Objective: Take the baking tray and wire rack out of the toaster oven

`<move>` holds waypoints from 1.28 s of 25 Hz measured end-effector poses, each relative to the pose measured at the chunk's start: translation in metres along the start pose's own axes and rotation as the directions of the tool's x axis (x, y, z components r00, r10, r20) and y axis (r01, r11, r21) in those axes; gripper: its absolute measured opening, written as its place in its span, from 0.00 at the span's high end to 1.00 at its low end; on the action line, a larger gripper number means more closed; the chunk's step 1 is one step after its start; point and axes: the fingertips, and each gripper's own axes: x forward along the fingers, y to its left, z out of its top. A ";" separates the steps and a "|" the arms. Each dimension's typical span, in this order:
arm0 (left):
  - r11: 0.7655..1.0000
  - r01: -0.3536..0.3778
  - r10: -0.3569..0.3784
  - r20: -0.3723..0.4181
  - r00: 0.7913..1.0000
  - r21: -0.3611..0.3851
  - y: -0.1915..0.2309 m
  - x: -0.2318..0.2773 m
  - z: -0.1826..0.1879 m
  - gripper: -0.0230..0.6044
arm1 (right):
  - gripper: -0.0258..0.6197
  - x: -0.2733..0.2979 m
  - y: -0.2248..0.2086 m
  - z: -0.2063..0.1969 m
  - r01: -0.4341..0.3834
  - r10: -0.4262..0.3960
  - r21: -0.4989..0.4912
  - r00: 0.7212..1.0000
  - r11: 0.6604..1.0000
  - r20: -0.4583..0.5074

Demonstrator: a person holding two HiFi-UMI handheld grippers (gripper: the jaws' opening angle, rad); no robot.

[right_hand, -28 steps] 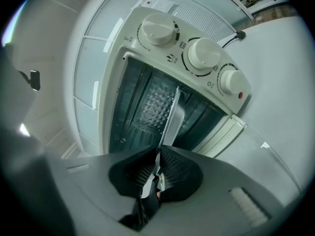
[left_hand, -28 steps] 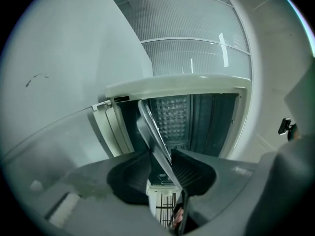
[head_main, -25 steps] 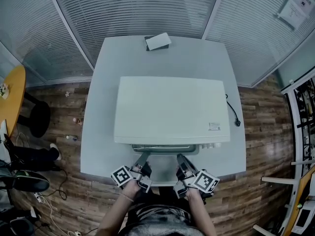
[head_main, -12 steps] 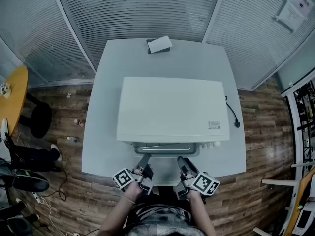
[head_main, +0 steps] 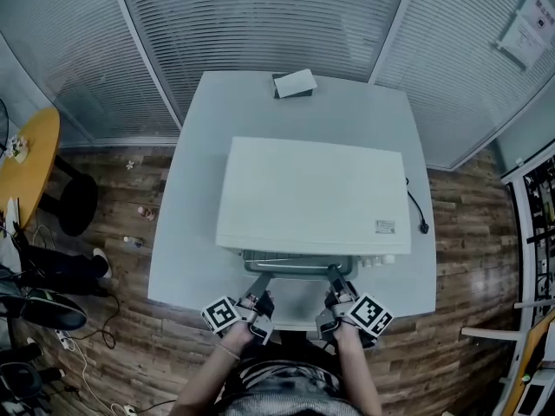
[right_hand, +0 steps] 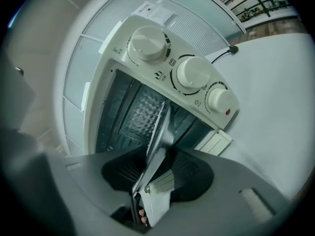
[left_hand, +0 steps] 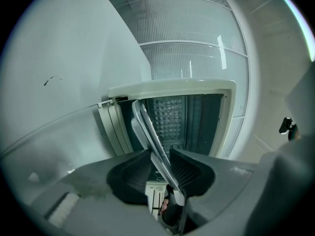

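Metal tray (left_hand: 146, 129) projects from the open oven (head_main: 308, 193). The left gripper (left_hand: 161, 161), jaws just closing, pinches its front rim. The right gripper (right_hand: 158, 156), jaws also closing, straddles the rim, apparently not yet tight. A one-sided pull could skew and jam the tray.

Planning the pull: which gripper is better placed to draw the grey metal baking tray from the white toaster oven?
Left, probably. The left gripper and right gripper have both just been closing around the grey metal baking tray rim, but the left pads look snug on it; the right's look looser.
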 end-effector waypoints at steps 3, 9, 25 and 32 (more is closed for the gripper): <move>0.999 -0.043 0.043 -0.001 0.999 -0.009 0.006 0.001 0.004 0.61 | 0.72 0.000 0.000 -0.001 -0.005 0.005 -0.007 1.000 1.000 -0.013; 0.998 -0.058 0.059 0.015 0.998 -0.014 0.016 0.016 0.015 0.57 | 0.70 0.001 -0.001 0.000 0.007 -0.008 -0.046 1.000 0.999 -0.025; 0.998 -0.054 0.053 0.041 0.998 0.034 0.012 0.009 0.005 0.71 | 0.72 -0.009 -0.003 -0.001 -0.034 0.034 0.001 0.999 0.999 -0.031; 0.997 -0.059 0.055 0.077 0.995 0.041 0.012 -0.007 -0.003 0.71 | 0.73 -0.024 -0.003 -0.009 -0.045 0.046 0.009 0.997 0.999 -0.056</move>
